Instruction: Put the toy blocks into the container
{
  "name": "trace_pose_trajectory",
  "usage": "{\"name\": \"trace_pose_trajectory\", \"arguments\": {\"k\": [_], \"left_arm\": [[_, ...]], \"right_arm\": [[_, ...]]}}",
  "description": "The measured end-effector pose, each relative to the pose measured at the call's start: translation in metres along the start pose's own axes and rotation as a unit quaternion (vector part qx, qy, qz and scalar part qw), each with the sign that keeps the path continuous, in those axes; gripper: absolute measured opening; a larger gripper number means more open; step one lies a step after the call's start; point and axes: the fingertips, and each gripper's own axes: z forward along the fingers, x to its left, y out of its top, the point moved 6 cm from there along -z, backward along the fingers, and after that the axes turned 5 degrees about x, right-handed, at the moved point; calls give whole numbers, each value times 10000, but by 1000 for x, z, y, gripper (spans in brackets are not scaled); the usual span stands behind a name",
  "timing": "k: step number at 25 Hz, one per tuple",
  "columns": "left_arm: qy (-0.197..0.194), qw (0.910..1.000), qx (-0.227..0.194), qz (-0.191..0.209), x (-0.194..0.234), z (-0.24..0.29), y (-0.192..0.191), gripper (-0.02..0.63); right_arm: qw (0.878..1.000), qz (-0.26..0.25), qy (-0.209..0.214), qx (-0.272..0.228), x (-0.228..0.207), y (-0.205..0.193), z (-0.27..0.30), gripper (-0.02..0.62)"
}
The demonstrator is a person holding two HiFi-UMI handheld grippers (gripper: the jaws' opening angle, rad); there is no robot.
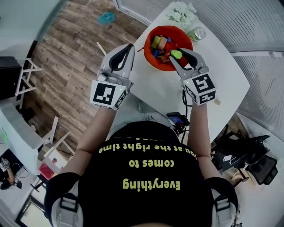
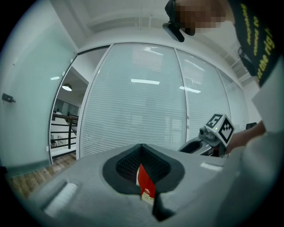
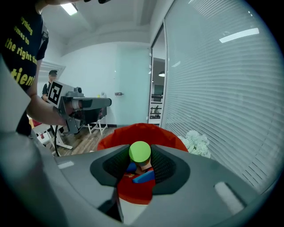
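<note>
Hovering right gripper (image 1: 177,55), green block (image 3: 140,151) over container (image 1: 178,32)

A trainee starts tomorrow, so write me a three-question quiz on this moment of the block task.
1. True or false: the right gripper is closed on a yellow block.
2. Multiple choice: the red container is A) empty, B) holding several blocks, C) tipped over.
3. Short answer: what stands on the table right beside the container, near the white flowers?
Key: 1 false, it is the green block; 2 B; 3 a can.
</note>
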Motion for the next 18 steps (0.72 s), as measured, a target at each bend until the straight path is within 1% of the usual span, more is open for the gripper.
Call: {"name": "trace_pose_trajectory", "arguments": {"k": [6, 11, 15, 18], "left_arm": [[22, 10000, 40, -27, 1, -2, -7, -3], [34, 10000, 63, -51, 0, 1, -9, -3], [27, 9999, 84, -82, 1, 4, -13, -3], [-1, 9999, 91, -79, -1, 6, -13, -3]], "right_arm": [[9999, -149, 5, 85, 2, -1, 3, 152], [9998, -179, 21, 18, 1, -2, 1, 154], [9999, -159, 56, -31, 0, -2, 3, 169], [9998, -198, -7, -25, -1, -3, 2, 115]]}}
